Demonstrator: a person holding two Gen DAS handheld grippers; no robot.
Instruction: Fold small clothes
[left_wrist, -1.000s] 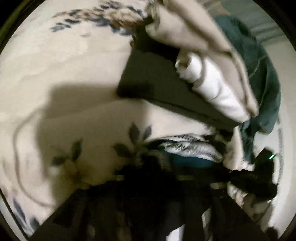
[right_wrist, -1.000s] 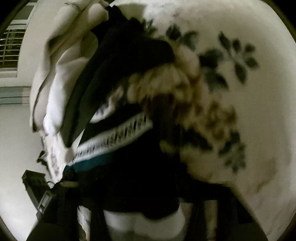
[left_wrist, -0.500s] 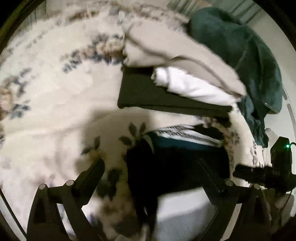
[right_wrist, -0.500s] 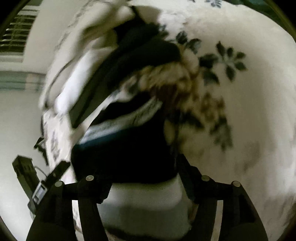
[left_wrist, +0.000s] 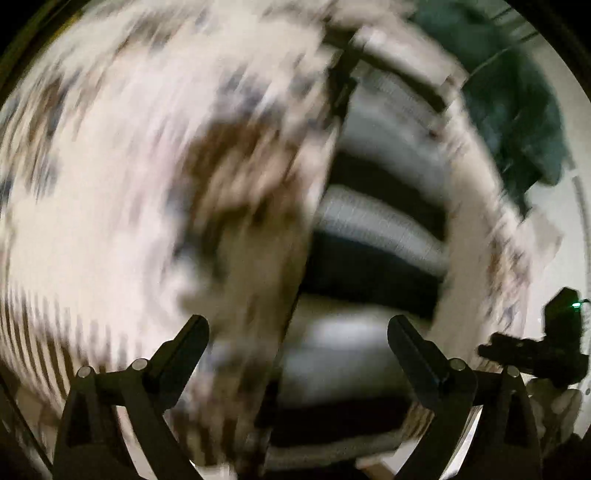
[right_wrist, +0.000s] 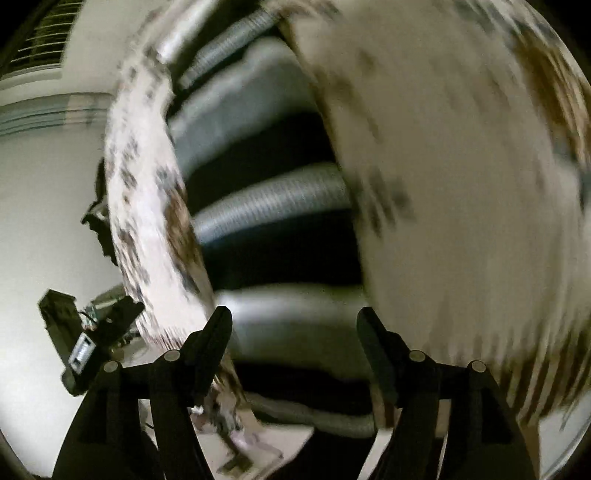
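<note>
Both views are badly smeared by motion. A strip of cloth in grey and black bands (left_wrist: 376, 229) lies on the floral cream blanket (left_wrist: 110, 184); I cannot tell whether it is one garment or a stack. My left gripper (left_wrist: 297, 332) hangs above it, wide open with nothing between its fingers. In the right wrist view the same grey and black bands (right_wrist: 273, 206) run up the middle. My right gripper (right_wrist: 293, 325) is above them, its jaws opening, and nothing is gripped between them. The fingertips (right_wrist: 219, 325) touch no cloth.
A dark green garment (left_wrist: 517, 110) lies at the blanket's far right edge. The right gripper's body (left_wrist: 535, 354) shows at the right of the left wrist view, the left one (right_wrist: 88, 339) at the left of the right wrist view. Pale wall or floor (right_wrist: 44, 206) lies beyond the blanket's edge (right_wrist: 461, 184).
Both grippers were shut on a dark garment with a patterned white band; they let go, opened, and swept quickly away. The views now show grey and black banded cloth instead.
</note>
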